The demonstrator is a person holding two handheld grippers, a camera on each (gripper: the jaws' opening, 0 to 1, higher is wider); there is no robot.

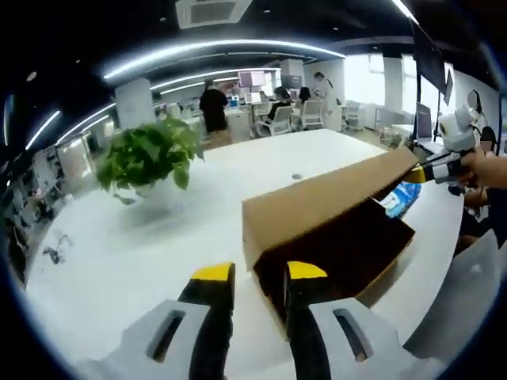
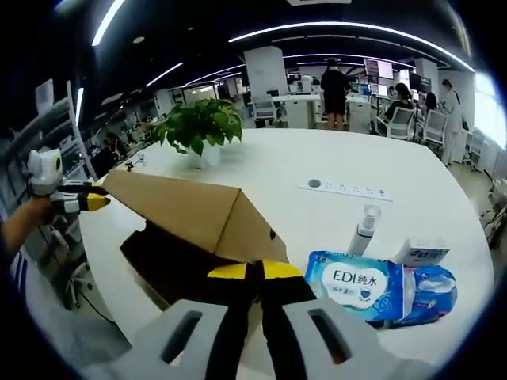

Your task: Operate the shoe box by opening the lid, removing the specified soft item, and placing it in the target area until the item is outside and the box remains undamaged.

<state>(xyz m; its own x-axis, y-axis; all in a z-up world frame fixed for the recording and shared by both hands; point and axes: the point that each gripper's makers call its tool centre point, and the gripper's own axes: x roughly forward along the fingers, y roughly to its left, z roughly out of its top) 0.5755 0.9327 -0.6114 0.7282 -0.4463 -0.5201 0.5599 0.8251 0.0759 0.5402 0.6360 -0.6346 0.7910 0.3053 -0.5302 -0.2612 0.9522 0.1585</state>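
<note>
A brown cardboard shoe box (image 1: 372, 261) (image 2: 162, 265) lies on the white table with its lid (image 1: 325, 198) (image 2: 178, 210) tilted up over the dark inside. My left gripper (image 1: 259, 273) (image 2: 97, 198) is shut on the lid's near corner, one jaw outside and one under the lid. At the lid's other end my right gripper (image 2: 255, 271) (image 1: 421, 174) is shut on the lid's edge. A blue soft pack of wipes (image 2: 356, 289) (image 1: 400, 198) lies on the table beside the box.
A potted green plant (image 1: 146, 158) (image 2: 202, 127) stands further back on the table. A spray bottle (image 2: 364, 229), a small white carton (image 2: 420, 252) and a power strip (image 2: 344, 188) lie near the wipes. People and desks fill the office behind.
</note>
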